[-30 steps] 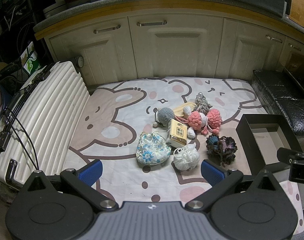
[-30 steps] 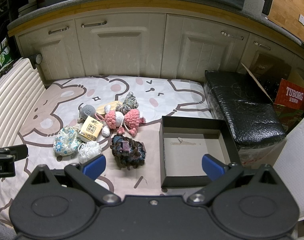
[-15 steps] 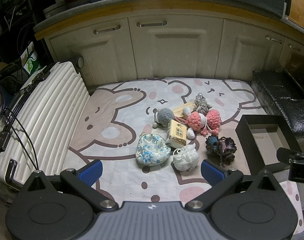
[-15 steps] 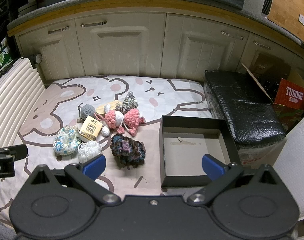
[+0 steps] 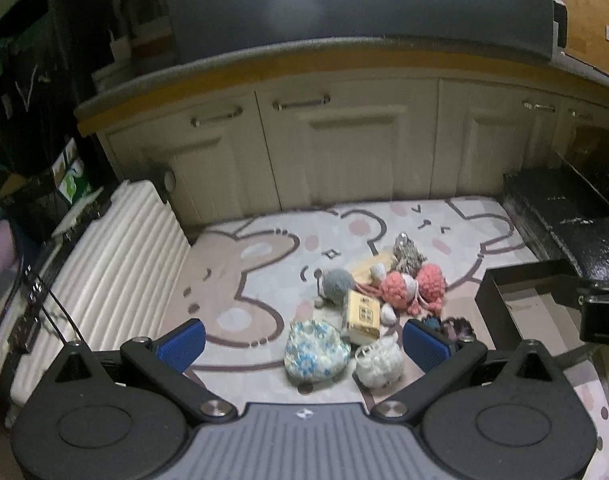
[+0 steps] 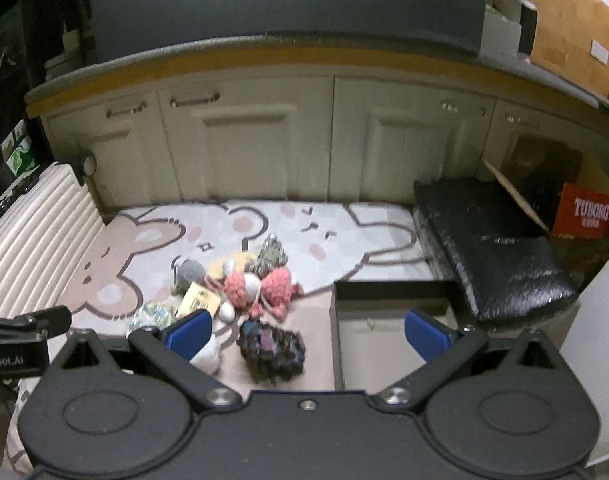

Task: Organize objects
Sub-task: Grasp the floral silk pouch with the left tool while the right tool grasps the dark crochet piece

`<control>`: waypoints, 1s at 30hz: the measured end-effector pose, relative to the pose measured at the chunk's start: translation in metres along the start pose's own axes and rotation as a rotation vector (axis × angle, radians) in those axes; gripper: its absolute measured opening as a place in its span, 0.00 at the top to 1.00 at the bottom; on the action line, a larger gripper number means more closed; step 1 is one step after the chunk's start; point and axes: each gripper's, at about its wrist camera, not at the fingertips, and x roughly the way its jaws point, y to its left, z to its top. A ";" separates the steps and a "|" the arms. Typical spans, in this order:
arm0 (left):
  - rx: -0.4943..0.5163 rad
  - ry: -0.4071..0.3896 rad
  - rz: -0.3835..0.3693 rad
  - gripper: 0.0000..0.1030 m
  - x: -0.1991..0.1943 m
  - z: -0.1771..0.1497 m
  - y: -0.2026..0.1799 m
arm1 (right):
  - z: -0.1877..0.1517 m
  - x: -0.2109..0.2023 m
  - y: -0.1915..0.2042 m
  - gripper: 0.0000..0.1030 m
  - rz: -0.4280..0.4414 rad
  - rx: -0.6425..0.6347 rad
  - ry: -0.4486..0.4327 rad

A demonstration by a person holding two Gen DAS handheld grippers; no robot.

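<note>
- A heap of small soft things lies on the cartoon-printed mat (image 5: 264, 264), ahead of both tools and clear of their fingers; the open dark box (image 6: 388, 320), probably where they belong, sits ahead and right of the right tool (image 6: 307, 331)
- Closest to the right tool, just ahead between its fingers, is the dark crocheted bundle (image 6: 270, 350); it looks light and limp, likely to sag; a pinch across its thick middle should hold better than one on a loose edge
- Just ahead of the left tool (image 5: 304, 342), between its fingers, lie the floral pouch (image 5: 315, 350) and the white yarn puff (image 5: 378, 362), touching or nearly so; both look squashy and light; a grip across the puff's centre seems safest, since strands may slip
- Beyond them the small tan carton (image 5: 362, 316) is the one stiff item; its flat sides should suit a firm squeeze
- Farther ahead sit the pink crocheted toy (image 5: 412, 290) with dangling cords that could snag neighbours, a grey ball (image 5: 338, 286) and a mottled knitted piece (image 5: 407, 254)
- Both tools are spread wide with nothing between the blue pads; each pokes into the other's view at the edge
- Outward: a ribbed white suitcase (image 5: 116, 272) to the left, a black wrapped cushion (image 6: 492, 248) to the right, cream cabinets (image 6: 304, 140) beyond
</note>
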 end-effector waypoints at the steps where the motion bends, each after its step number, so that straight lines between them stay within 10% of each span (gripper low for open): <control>1: -0.001 -0.010 0.002 0.00 0.000 0.005 0.001 | 0.003 0.000 0.001 0.00 0.001 -0.003 -0.008; 17: -0.036 -0.086 0.002 0.00 0.051 0.075 0.014 | 0.066 0.045 0.005 0.00 0.050 0.039 -0.052; 30: -0.027 0.121 -0.065 0.00 0.160 0.056 0.006 | 0.061 0.140 0.016 0.00 0.064 0.060 0.082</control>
